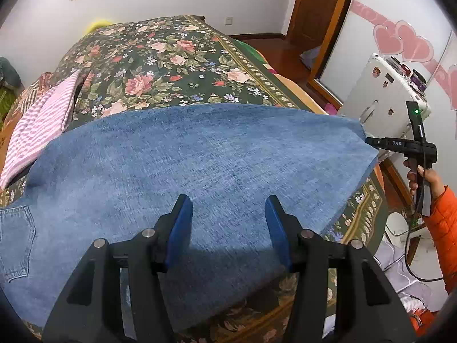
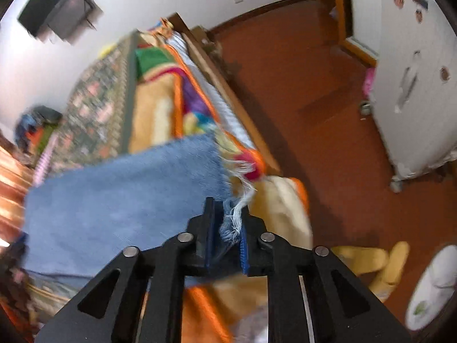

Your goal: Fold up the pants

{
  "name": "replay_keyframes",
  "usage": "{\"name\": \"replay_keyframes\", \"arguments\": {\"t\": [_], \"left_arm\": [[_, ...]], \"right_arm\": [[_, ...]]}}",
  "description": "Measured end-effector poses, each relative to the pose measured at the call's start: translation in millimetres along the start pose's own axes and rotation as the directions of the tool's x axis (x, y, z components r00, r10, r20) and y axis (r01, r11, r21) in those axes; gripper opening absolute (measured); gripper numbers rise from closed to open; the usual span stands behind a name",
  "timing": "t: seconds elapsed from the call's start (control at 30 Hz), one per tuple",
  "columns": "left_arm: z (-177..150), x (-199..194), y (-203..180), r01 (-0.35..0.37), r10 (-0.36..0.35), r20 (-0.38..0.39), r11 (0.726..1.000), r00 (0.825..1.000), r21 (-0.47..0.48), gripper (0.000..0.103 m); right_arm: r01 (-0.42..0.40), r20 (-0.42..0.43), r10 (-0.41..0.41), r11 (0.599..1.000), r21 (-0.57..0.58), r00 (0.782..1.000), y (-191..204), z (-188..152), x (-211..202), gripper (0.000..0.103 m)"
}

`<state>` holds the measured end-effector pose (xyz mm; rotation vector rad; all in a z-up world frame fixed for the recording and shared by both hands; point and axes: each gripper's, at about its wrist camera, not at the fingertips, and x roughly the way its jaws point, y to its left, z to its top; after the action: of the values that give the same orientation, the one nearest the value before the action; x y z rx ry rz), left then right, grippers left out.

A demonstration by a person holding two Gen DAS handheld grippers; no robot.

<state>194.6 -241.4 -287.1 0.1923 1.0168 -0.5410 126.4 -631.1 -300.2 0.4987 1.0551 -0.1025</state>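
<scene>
Blue denim pants [image 1: 200,165] lie across the floral bedspread [image 1: 160,65], waist and back pocket [image 1: 17,237] at the left, leg ends at the right. My left gripper [image 1: 228,203] is open and empty, hovering over the middle of the pants. My right gripper [image 1: 371,142] shows at the right edge of the left wrist view, pinching the frayed hem. In the right wrist view the right gripper [image 2: 227,214] is shut on the frayed hem [image 2: 232,223] of the pants [image 2: 114,200], lifted at the bed's side.
A pink striped garment [image 1: 40,125] lies on the bed left of the pants. A white wheeled cabinet [image 1: 380,91] stands right of the bed on the red-brown floor [image 2: 328,114]. Slippers [image 2: 380,265] and a white object [image 2: 431,285] lie on the floor.
</scene>
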Motion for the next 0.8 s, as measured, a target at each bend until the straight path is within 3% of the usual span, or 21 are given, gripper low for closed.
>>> {"name": "replay_keyframes", "arguments": {"t": [0.17, 0.23, 0.33, 0.5, 0.6, 0.7, 0.8], "left_arm": [[-3.6, -8.1, 3.4, 0.039, -0.039, 0.010, 0.999, 0.999, -0.022, 0.053], [-3.8, -15.3, 11.5, 0.062, -0.062, 0.017, 0.997, 0.998, -0.055, 0.053], [-2.9, -34.8, 33.6, 0.046, -0.038, 0.065, 0.993, 0.997, -0.112, 0.053], [-5.9, -80.6, 96.8, -0.041, 0.075, 0.152, 0.976, 0.986, -0.215, 0.053], [-12.4, -107.9, 145.5, -0.124, 0.178, 0.177, 0.952, 0.968, -0.279, 0.053], [-28.0, -134.8, 202.9, -0.202, 0.281, 0.185, 0.911, 0.942, -0.359, 0.054], [-44.2, -155.0, 256.6, -0.263, 0.364, 0.171, 0.864, 0.916, -0.430, 0.056]], "right_arm": [[0.138, 0.032, -0.136, 0.988, -0.067, 0.990, 10.9, 7.7, -27.0, 0.026], [0.155, 0.072, -0.148, 0.982, -0.109, 0.986, 27.5, 13.0, -44.0, 0.031], [0.137, 0.129, -0.116, 0.976, -0.170, 0.985, 54.1, 17.0, -60.0, 0.041], [0.056, 0.173, -0.003, 0.952, -0.301, 0.985, 125.1, 25.3, -72.8, 0.042], [0.011, 0.173, 0.057, 0.929, -0.370, 0.983, 167.8, 27.5, -72.3, 0.044], [-0.022, 0.170, 0.112, 0.888, -0.459, 0.979, 220.8, 28.8, -67.9, 0.047], [-0.047, 0.163, 0.160, 0.840, -0.540, 0.974, 272.8, 26.4, -61.5, 0.059]]}}
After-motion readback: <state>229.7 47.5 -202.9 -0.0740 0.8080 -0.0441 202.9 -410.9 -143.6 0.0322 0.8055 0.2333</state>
